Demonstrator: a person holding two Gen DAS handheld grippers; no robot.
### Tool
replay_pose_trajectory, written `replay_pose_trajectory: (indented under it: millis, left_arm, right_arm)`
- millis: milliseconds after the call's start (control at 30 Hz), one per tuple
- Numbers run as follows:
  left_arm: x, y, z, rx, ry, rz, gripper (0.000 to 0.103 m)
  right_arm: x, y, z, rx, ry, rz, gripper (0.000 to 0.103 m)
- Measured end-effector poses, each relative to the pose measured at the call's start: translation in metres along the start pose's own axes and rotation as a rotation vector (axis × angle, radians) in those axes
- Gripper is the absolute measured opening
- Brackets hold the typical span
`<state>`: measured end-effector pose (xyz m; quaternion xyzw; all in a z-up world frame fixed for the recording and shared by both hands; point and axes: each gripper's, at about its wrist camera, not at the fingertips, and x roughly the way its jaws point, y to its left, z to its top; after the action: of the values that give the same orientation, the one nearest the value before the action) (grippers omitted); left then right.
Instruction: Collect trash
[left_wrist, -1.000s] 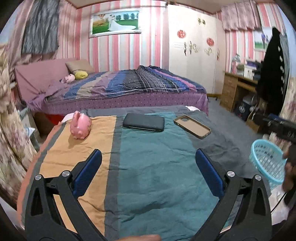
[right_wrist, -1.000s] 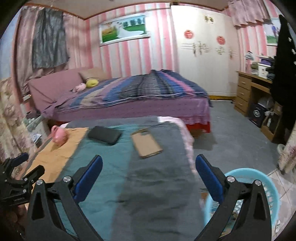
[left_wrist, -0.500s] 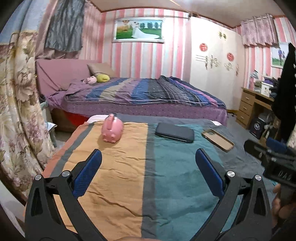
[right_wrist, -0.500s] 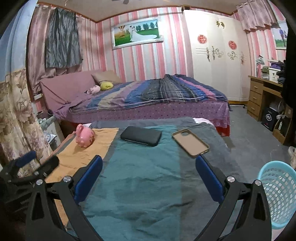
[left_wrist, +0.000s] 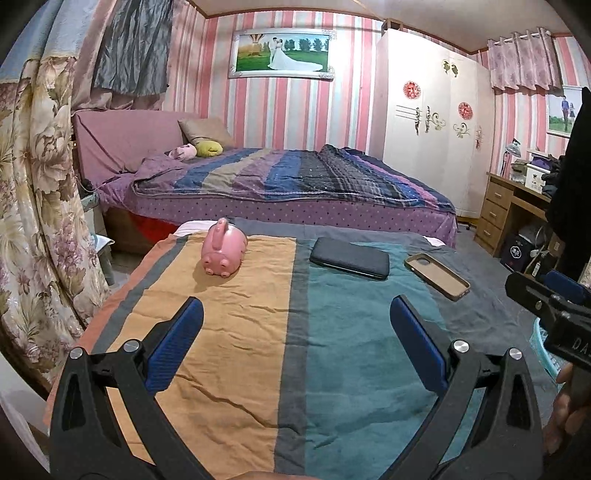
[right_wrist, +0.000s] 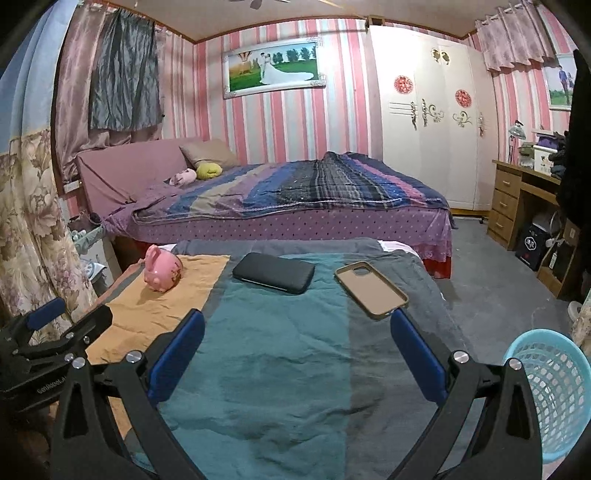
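Observation:
A cloth-covered table (left_wrist: 258, 350) holds a pink piggy bank (left_wrist: 223, 248), a black case (left_wrist: 349, 258) and a tan phone case (left_wrist: 437, 275). They also show in the right wrist view: piggy bank (right_wrist: 162, 269), black case (right_wrist: 273, 272), phone case (right_wrist: 371, 290). A light blue mesh basket (right_wrist: 550, 391) stands on the floor at the table's right. My left gripper (left_wrist: 295, 317) is open and empty above the near cloth. My right gripper (right_wrist: 297, 332) is open and empty, its right finger close to the phone case. No loose trash shows on the cloth.
A large bed (left_wrist: 288, 184) with a striped quilt stands behind the table. A floral curtain (left_wrist: 33, 221) hangs at the left. A wooden desk (right_wrist: 524, 199) and white wardrobe (right_wrist: 432, 110) are at the right. Grey floor (right_wrist: 491, 280) lies between table and desk.
Both grippers have swung left from facing the basket side to face the table squarely. Both jaws stayed open and empty. The objects on the cloth have not moved.

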<state>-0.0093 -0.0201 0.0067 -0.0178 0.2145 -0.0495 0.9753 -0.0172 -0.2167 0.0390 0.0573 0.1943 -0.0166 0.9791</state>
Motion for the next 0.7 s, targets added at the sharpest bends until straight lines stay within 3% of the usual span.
replay_pose_trajectory:
  millis: [700]
  left_arm:
    - [0.007,-0.018,-0.001,-0.004,0.023,0.006,0.098]
  right_arm:
    - [-0.007,-0.033,0.004,0.003,-0.005,-0.037,0.098]
